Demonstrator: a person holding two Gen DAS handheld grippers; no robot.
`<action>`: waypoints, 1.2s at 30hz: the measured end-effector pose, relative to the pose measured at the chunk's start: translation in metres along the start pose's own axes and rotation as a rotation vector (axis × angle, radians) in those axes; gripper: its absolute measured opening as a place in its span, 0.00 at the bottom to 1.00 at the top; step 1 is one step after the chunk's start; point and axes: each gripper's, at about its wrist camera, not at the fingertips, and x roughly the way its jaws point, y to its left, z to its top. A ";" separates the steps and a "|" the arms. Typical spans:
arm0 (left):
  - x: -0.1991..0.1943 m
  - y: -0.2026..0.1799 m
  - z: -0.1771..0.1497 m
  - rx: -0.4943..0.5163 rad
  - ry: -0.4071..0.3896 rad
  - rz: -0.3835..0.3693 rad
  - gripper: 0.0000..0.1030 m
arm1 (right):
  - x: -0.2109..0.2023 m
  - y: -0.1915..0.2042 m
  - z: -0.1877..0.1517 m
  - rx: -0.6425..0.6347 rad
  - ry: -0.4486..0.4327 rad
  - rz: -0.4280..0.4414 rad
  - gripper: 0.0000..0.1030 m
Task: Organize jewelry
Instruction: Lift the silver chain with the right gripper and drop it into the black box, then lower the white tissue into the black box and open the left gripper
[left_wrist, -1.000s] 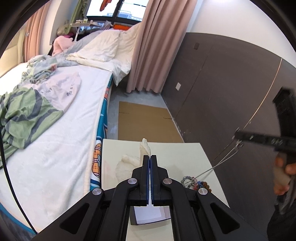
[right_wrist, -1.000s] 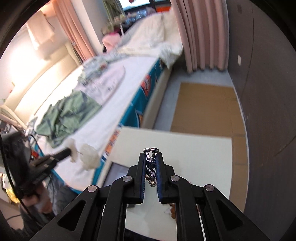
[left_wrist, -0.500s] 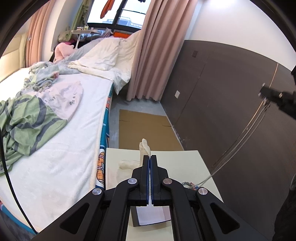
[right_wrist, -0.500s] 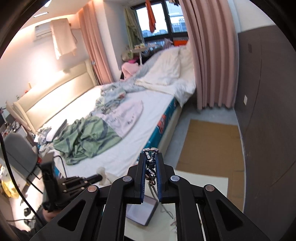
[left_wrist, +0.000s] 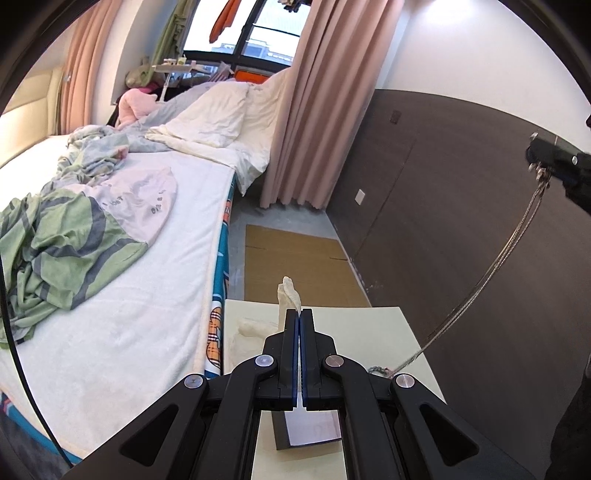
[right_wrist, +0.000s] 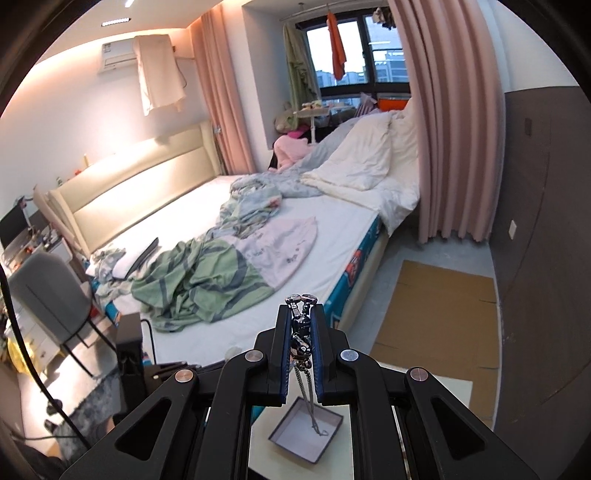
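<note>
Two grippers over a bedside table (left_wrist: 369, 321): right gripper (right_wrist: 302, 314) pinches a silver necklace (right_wrist: 301, 328) dangling above an open box (right_wrist: 308, 435); left gripper (left_wrist: 299, 321), clenched empty, points toward crumpled tissue (left_wrist: 290, 293).

The left gripper (left_wrist: 299, 314) was matte black plastic, with two angled linkage arms on each side pinned by round silver screws, and thin blue pads lining the inner faces of its jaws. The right gripper (right_wrist: 302, 301) had the same black frame, silver screws and blue pads. A black cable curved along each view's left edge.
</note>
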 end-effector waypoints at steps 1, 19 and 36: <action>0.000 0.002 0.000 -0.002 0.001 0.000 0.00 | 0.006 0.002 -0.004 0.001 0.010 0.010 0.11; 0.006 0.016 -0.010 -0.022 0.037 0.027 0.00 | 0.117 -0.021 -0.095 0.133 0.194 0.046 0.11; 0.036 0.005 -0.022 0.001 0.119 0.011 0.00 | 0.182 -0.064 -0.187 0.321 0.330 0.053 0.55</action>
